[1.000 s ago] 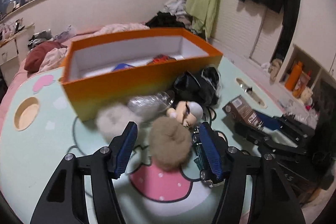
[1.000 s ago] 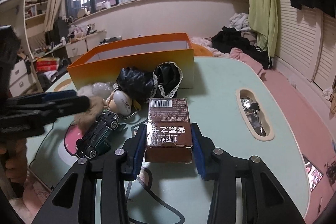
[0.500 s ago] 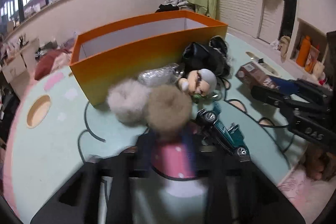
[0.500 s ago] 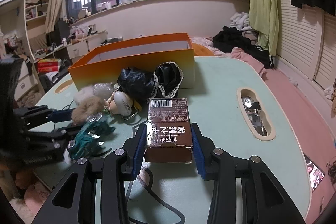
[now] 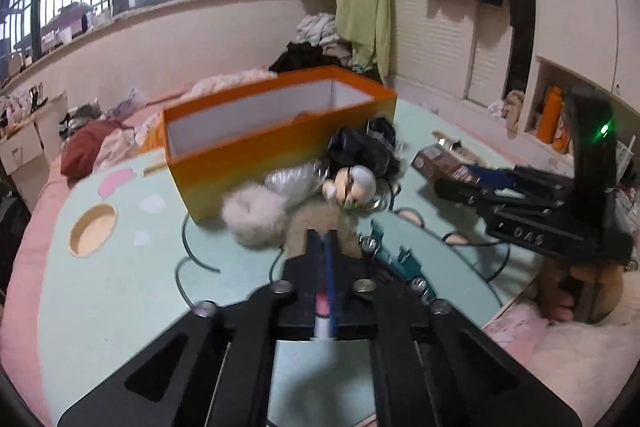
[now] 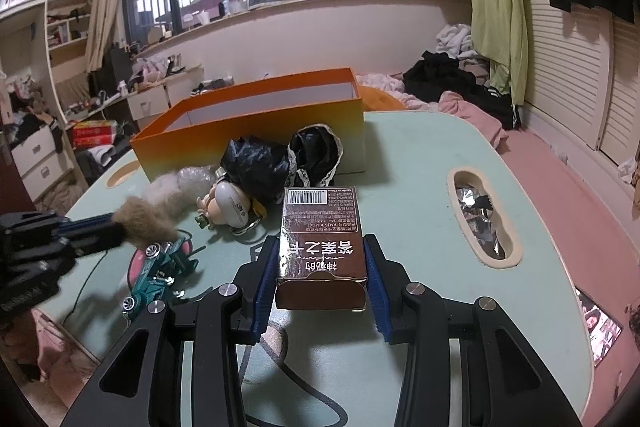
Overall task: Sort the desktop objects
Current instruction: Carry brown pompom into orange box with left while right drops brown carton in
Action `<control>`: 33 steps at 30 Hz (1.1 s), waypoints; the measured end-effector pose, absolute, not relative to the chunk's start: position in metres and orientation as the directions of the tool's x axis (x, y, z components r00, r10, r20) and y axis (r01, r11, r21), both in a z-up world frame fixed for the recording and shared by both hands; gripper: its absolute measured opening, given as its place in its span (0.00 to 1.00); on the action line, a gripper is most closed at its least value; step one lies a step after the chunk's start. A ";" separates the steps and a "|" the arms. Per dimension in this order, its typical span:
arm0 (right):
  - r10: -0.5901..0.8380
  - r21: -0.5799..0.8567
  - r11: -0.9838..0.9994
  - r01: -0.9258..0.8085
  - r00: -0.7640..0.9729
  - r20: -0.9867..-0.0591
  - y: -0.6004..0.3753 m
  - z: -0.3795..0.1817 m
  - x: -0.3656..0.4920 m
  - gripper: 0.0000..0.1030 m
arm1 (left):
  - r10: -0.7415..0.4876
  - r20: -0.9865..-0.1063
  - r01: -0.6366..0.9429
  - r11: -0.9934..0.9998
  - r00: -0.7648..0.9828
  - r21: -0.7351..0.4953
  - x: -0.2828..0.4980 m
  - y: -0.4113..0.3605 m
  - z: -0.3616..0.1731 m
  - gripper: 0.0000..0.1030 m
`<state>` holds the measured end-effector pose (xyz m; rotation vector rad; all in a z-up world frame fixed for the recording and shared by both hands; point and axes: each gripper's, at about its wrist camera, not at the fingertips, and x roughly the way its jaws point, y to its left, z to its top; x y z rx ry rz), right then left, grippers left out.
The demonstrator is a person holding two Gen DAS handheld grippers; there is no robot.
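Left gripper [image 5: 325,247]: its jaws were closed together on the edge of the tan pom-pom [image 5: 320,227], which stuck out past the fingertips.
Left wrist view only: the white pom-pom [image 5: 256,215] lay touching the front wall of the orange box [image 5: 248,163]; the person's hand [image 5: 580,291] showed under the right gripper's body at the table edge.
Right wrist view only: the tan pom-pom [image 6: 146,221] looked lifted clear of the table [image 6: 420,163], above the teal toy car [image 6: 160,267]; a slot in the tabletop held crumpled foil [image 6: 478,211].
Both views: a doll-head keychain [image 6: 226,205] and a black lace cloth [image 6: 288,159] lay in front of the box.
Right gripper [image 6: 322,279]: its 2 blue pads were narrowed onto the sides of the brown carton [image 6: 322,239], gripping it.
Carton axis: it lay flat on the table, its long axis running straight away from the gripper, barcode end toward the box, open flap end toward the camera.
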<state>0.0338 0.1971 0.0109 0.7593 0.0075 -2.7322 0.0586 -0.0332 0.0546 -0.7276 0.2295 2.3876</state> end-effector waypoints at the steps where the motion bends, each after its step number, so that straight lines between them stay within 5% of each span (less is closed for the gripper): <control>1: -0.287 0.073 -0.954 0.290 -0.817 -0.501 0.197 0.012 0.035 0.39 | 0.522 -0.545 -0.615 -0.789 -0.656 -0.015 0.058 -0.034 0.060 0.00; 5: -0.289 0.051 -0.952 0.303 -0.825 -0.485 0.194 0.016 0.037 0.39 | 0.494 -0.588 -0.614 -0.789 -0.640 0.006 0.048 -0.031 0.057 0.03; 7: -0.291 0.049 -0.950 0.307 -0.822 -0.490 0.192 0.014 0.038 0.39 | 0.466 -0.605 -0.584 -0.812 -0.646 -0.003 0.044 -0.033 0.047 0.21; 9: -0.292 0.057 -0.951 0.304 -0.818 -0.495 0.193 0.012 0.037 0.39 | 0.452 -0.623 -0.574 -0.819 -0.639 -0.006 0.042 -0.034 0.036 0.59; 10: -0.292 0.063 -0.951 0.301 -0.818 -0.496 0.193 0.012 0.036 0.39 | 0.451 -0.630 -0.576 -0.817 -0.632 -0.008 0.042 -0.034 0.031 0.61; 16: -0.294 0.075 -0.952 0.297 -0.816 -0.498 0.197 0.011 0.036 0.39 | 0.429 -0.657 -0.579 -0.815 -0.620 0.013 0.050 -0.036 0.011 0.61; 17: -0.295 0.075 -0.952 0.298 -0.815 -0.499 0.197 0.011 0.036 0.39 | 0.442 -0.646 -0.578 -0.816 -0.622 -0.002 0.050 -0.038 0.008 0.54; 18: -0.295 0.075 -0.951 0.299 -0.815 -0.499 0.197 0.011 0.036 0.39 | 0.456 -0.625 -0.572 -0.820 -0.633 -0.019 0.051 -0.041 0.008 0.34; 33: -0.335 0.072 -0.939 0.338 -0.843 -0.420 0.173 0.082 -0.010 0.39 | 0.469 -0.456 -0.493 -0.867 -0.756 -0.074 -0.007 -0.041 0.099 0.33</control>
